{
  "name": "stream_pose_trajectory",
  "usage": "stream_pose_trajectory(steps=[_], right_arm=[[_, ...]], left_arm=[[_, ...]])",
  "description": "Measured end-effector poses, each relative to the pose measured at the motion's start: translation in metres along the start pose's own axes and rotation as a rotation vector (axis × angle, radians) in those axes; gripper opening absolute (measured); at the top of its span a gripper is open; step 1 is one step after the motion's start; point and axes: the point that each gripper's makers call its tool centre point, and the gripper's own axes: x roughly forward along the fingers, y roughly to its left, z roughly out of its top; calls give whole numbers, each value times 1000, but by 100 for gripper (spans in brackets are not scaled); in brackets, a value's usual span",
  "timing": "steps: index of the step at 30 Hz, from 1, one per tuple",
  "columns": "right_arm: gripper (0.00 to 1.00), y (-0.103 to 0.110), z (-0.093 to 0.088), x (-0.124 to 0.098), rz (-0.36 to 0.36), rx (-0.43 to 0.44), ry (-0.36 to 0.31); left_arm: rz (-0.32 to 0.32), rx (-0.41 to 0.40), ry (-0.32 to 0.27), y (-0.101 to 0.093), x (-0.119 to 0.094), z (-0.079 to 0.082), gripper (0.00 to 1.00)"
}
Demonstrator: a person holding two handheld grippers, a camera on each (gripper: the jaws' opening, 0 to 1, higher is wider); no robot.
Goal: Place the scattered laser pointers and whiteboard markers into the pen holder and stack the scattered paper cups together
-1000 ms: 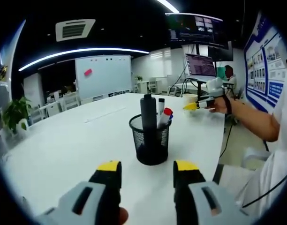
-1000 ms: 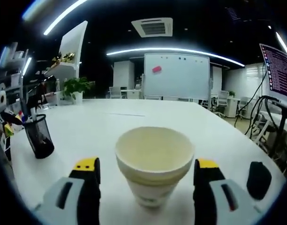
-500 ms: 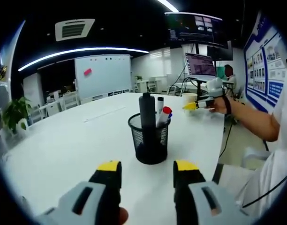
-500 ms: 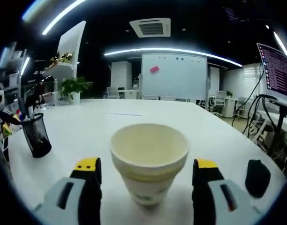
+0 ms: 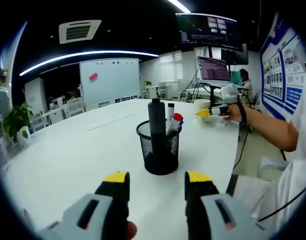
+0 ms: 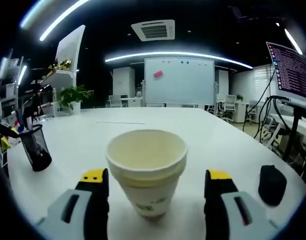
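White paper cups (image 6: 147,172), nested into one stack, stand at lower centre of the right gripper view between the spread jaws of the right gripper (image 6: 156,182), untouched. Markers are gathered upright in the mesh pen holder (image 5: 158,147), mid-frame; the left gripper (image 5: 157,182) is held open, empty.

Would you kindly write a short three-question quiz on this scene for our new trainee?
1. True or false: the stacked paper cups stand upright between the right gripper's open jaws.
2. Multiple choice: what holds the markers? A) a tray B) the mesh pen holder C) a cup
3. Fill in: the left gripper is ____, gripping nothing.

Key: 1 true; 2 B; 3 open.
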Motion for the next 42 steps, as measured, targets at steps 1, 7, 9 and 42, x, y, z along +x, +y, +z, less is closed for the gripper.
stream_pose_trajectory(steps=[1,7,9,42], right_arm=[[78,0,0,-1,-2,0,-1],[76,8,20,-5,17,-13,-94],[74,13,17,-3,29,-26,-73],[70,13,30,-4,43,-60,-139]], left_arm=[[0,0,0,0,0,0,45],[-1,7,1,-1,0,0,44],[-1,6,2,0,0,-1,44],[19,10,-1,6,-6,1,44]])
